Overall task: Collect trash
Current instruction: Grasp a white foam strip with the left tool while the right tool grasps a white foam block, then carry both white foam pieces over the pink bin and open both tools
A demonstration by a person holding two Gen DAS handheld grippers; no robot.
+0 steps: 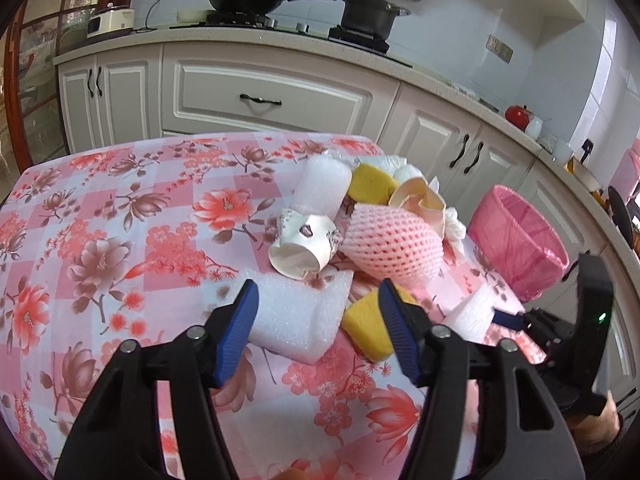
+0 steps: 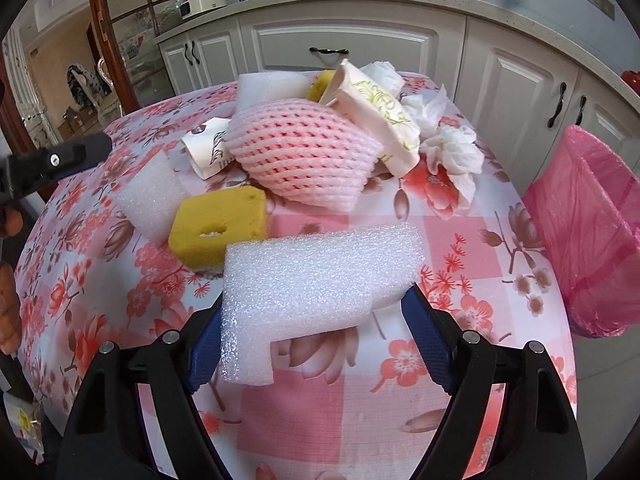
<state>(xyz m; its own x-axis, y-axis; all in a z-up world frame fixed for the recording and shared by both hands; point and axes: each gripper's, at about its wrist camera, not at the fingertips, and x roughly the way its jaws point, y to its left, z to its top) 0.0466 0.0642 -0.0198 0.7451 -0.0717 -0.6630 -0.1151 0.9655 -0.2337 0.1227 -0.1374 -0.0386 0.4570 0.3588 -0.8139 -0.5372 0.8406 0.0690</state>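
Trash, a heap of foam and paper scraps on the floral-clothed counter (image 1: pixel 100 208): the left hand-held gripper (image 1: pixel 316 304) hangs with jaws apart around a white foam sheet (image 1: pixel 296 316) (light, squashy, best pinched across its width). Rightwards, the right hand-held gripper (image 2: pixel 316 304) straddles a white L-shaped foam block (image 2: pixel 316 280); whether its pads press is unclear.

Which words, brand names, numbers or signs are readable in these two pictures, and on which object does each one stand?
No text is readable.
Crushed paper cup: dark printed ornaments only, no letters.
Cream paper pack: gold scrollwork, no words to be made out.
White cooker on the counter: a dark front panel, too small and blurred to read.
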